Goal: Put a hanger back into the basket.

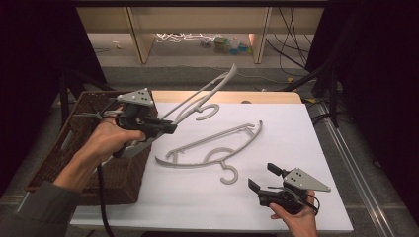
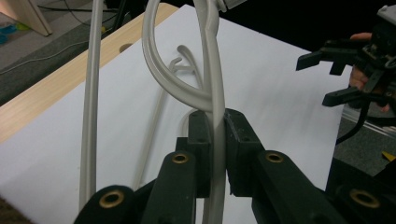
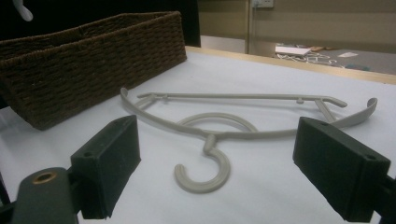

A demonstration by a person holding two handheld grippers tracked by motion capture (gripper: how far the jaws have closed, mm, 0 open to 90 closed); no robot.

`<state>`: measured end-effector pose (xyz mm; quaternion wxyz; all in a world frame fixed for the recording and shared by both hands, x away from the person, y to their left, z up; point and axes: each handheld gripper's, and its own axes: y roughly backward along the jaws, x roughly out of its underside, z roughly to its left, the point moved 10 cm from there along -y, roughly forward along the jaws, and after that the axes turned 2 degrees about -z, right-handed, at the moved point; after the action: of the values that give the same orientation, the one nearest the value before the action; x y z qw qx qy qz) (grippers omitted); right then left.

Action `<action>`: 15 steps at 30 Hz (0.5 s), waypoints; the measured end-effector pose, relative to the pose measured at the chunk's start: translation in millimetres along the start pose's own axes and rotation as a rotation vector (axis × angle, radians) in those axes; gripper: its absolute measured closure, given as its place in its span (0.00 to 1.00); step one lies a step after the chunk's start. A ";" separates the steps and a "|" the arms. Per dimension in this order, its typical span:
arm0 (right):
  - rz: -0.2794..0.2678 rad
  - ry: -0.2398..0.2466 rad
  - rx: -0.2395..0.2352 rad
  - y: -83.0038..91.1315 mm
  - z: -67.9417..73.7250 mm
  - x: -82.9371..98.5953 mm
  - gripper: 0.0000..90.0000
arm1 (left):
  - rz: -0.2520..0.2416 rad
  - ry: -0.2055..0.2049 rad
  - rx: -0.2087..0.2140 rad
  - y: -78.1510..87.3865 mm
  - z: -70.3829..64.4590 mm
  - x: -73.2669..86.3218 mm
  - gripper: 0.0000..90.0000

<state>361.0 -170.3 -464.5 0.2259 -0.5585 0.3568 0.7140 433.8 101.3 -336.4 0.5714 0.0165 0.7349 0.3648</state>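
Clamping a grey plastic hanger (image 1: 197, 98) by its curved arm, the left gripper (image 1: 170, 129) is holding it raised and slanting up and away from its jaws, beside the wicker basket (image 1: 64, 158). The right gripper (image 1: 261, 178) is hovering with jaws spread wide and holding nothing, a second hanger (image 3: 224, 128) lying flat on the white sheet (image 1: 276, 133) just ahead of them.

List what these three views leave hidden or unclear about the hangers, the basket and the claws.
- Wicker basket: its contents, hidden in the high view by the left forearm and left claw.
- Lifted hanger: its ends cut off by the left gripper view's edges.
- Floor clutter: too small to identify in the high view.
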 end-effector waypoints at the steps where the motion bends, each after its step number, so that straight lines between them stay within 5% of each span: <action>1: -0.012 -0.006 -0.004 -1.0 0.6 -0.8 0.17 | 0.006 -0.003 -0.010 4.5 3.0 2.8 0.91; 15: 0.009 -0.002 -0.005 0.1 1.7 0.9 0.17 | 0.018 0.052 -0.153 68.3 46.0 50.2 0.91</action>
<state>359.6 -169.2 -465.1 0.2218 -0.5568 0.3572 0.7164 428.8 197.3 -343.8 0.5484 -0.0300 0.7194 0.4253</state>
